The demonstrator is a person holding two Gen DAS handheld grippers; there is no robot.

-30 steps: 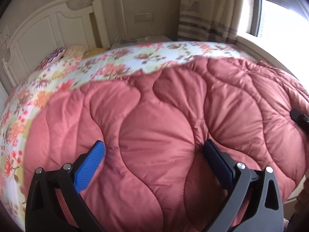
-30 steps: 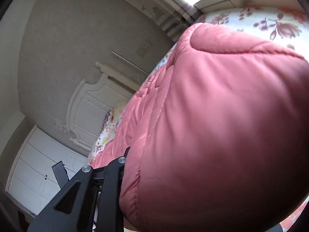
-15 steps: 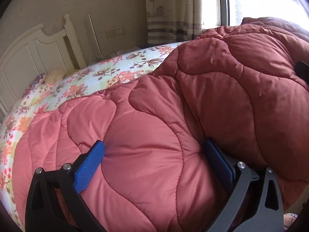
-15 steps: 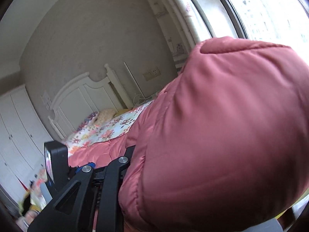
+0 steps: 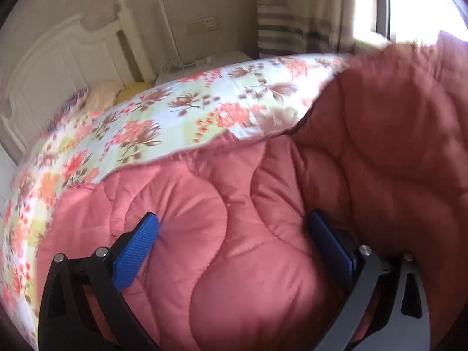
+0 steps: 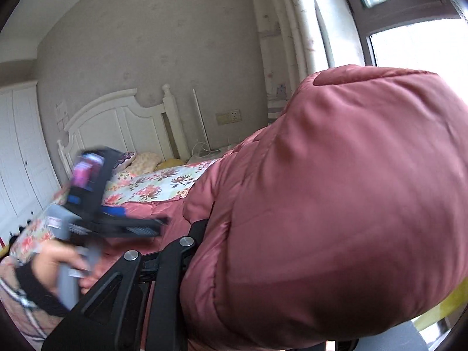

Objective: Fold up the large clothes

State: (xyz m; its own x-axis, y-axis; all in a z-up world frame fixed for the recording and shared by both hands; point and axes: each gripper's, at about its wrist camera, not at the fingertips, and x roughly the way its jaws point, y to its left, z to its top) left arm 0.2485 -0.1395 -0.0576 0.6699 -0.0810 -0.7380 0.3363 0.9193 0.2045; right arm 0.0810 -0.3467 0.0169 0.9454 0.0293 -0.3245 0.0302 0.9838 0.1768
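A large pink quilted comforter [image 5: 222, 248] lies on a bed with a floral sheet [image 5: 163, 125]. My left gripper [image 5: 231, 234] is open, its blue pads [image 5: 137, 248] spread wide with the comforter's near edge bulging between them. My right gripper [image 6: 204, 251] is shut on a thick fold of the comforter [image 6: 336, 204], lifted high so the cloth fills most of the right wrist view and hides the far finger. The raised part hangs at the right of the left wrist view [image 5: 403, 146]. The left gripper and the hand holding it show blurred in the right wrist view [image 6: 96, 213].
A white headboard [image 5: 73, 58] and pillows [image 5: 102, 96] stand at the bed's far end. A striped curtain [image 5: 295, 23] and bright window [image 5: 418, 8] are at the right. White wardrobe doors [image 6: 17, 158] line the left wall. A nightstand with cables [image 5: 204, 60] sits beside the bed.
My right gripper has lifted its comforter fold up and toward the left, folding it over. The left gripper stays open at the near edge, shifting slightly.
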